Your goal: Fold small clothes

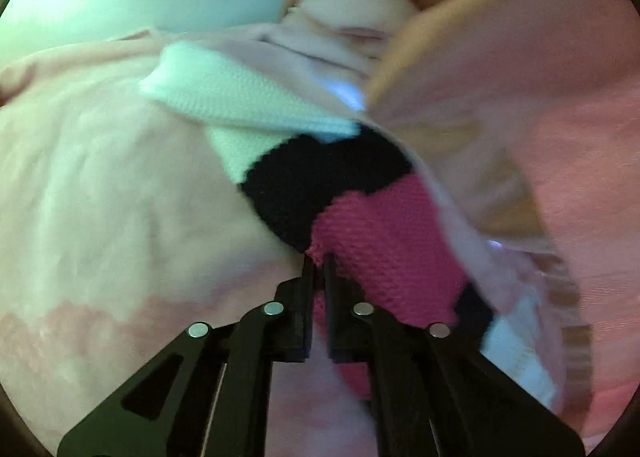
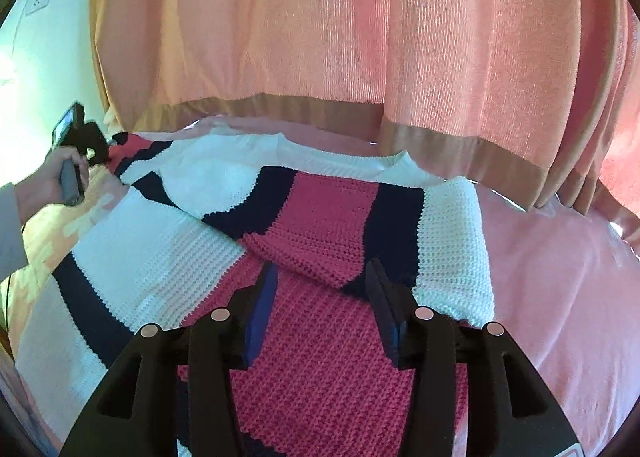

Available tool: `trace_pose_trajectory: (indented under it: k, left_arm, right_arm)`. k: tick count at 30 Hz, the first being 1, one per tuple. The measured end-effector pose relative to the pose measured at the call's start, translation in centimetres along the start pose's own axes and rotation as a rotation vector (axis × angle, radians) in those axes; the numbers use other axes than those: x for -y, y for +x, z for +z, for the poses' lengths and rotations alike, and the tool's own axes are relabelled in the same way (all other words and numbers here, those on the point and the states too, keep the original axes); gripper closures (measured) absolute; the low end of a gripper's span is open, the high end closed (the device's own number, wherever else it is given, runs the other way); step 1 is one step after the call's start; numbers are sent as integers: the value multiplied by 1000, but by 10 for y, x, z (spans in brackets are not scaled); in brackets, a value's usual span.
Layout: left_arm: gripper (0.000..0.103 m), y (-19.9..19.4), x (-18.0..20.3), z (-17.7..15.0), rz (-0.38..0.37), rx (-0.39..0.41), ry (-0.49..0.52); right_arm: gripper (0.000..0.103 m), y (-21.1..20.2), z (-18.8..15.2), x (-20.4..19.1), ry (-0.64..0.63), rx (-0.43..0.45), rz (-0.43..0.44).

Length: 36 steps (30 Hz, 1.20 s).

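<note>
Left claw (image 1: 319,257) — pinched on sweater (image 1: 360,225)

Your left gripper (image 1: 319,263) has its jaws nearly closed on the pink edge of the striped knit sweater (image 1: 360,233), whose black and white bands trail off over the pale pink bedspread (image 1: 100,197); a peach curtain (image 1: 520,77) hangs right

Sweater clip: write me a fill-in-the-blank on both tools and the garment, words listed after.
1. The left tool is shut on the ____.
2. The right tool is ____ above the sweater's pink band.
3. Behind the bed hangs a ____.

Missing words: sweater; open; curtain
</note>
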<state>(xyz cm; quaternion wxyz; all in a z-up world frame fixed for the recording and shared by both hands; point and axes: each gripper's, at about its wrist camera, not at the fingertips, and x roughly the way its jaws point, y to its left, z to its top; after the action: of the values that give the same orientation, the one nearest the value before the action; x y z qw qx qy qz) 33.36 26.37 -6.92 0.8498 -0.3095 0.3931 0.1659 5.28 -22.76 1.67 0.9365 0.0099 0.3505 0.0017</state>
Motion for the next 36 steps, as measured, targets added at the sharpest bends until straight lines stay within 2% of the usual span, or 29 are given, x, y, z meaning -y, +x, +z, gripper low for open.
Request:
trace_pose_trajectory:
  k: [1, 3, 4, 7, 8, 10, 12, 13, 14, 16, 17, 20, 21, 22, 24, 26, 28, 31, 33, 36]
  left_arm:
    - [101, -13, 8, -1, -23, 50, 21]
    - [101, -58, 47, -13, -86, 162, 144]
    - [101, -88, 73, -27, -155, 203, 217]
    - [100, -140, 124, -67, -300, 226, 336]
    - [99, -156, 149, -94, -341, 220, 408]
    - [95, -171, 183, -140, -379, 190, 514]
    - [66, -174, 208, -199, -400, 135, 635]
    - [41, -172, 213, -232, -396, 108, 692]
    - [34, -171, 210, -246, -388, 99, 712]
    - [33, -169, 198, -267, -357, 96, 753]
    - [28, -169, 185, -273, -312, 104, 766]
    - [25, -168, 156, -258, -220, 118, 783]
    - [24, -167, 141, -246, -171, 131, 763]
    - [24, -163, 136, -233, -153, 132, 744]
    - [24, -152, 110, -203, -65, 103, 663]
    - [24, -142, 86, -176, -15, 68, 564]
    - [24, -139, 75, -164, 28, 68, 531]
    - [24, -136, 58, -147, 68, 91, 524]
    - [24, -135, 51, -137, 91, 109, 522]
    - [24, -136, 45, -126, 72, 88, 492]
  right_arm:
    - [58, 0, 1, 1, 1, 1, 0]
    - [58, -3, 2, 3, 6, 9, -5]
    - [58, -5, 4, 5, 11, 13, -8]
    - [57, -10, 9, 12, 35, 29, -12]
    - [56, -12, 10, 14, 42, 33, -15]
    - [53, -15, 11, 18, 49, 41, -26]
    - [50, -16, 11, 20, 45, 36, -36]
    - [48, -16, 12, 22, 36, 32, -48]
    - [47, -16, 12, 23, 29, 29, -58]
    - [46, -17, 11, 27, 19, 18, -69]
    - [46, -16, 11, 29, 23, 7, -61]
    - [46, -14, 11, 30, 40, -13, -11]
    - [46, -14, 11, 27, 33, -13, -3]
    - [46, -12, 13, 23, 23, -9, 8]
    - [46, -10, 22, 2, -40, 19, 29]
    - [43, -4, 32, -26, -132, 40, 61]
    - [41, 9, 43, -66, -256, 66, 105]
    - [41, 39, 55, -117, -387, 59, 148]
    - [41, 60, 62, -140, -422, 41, 174]
    - [41, 94, 71, -171, -452, -5, 221]
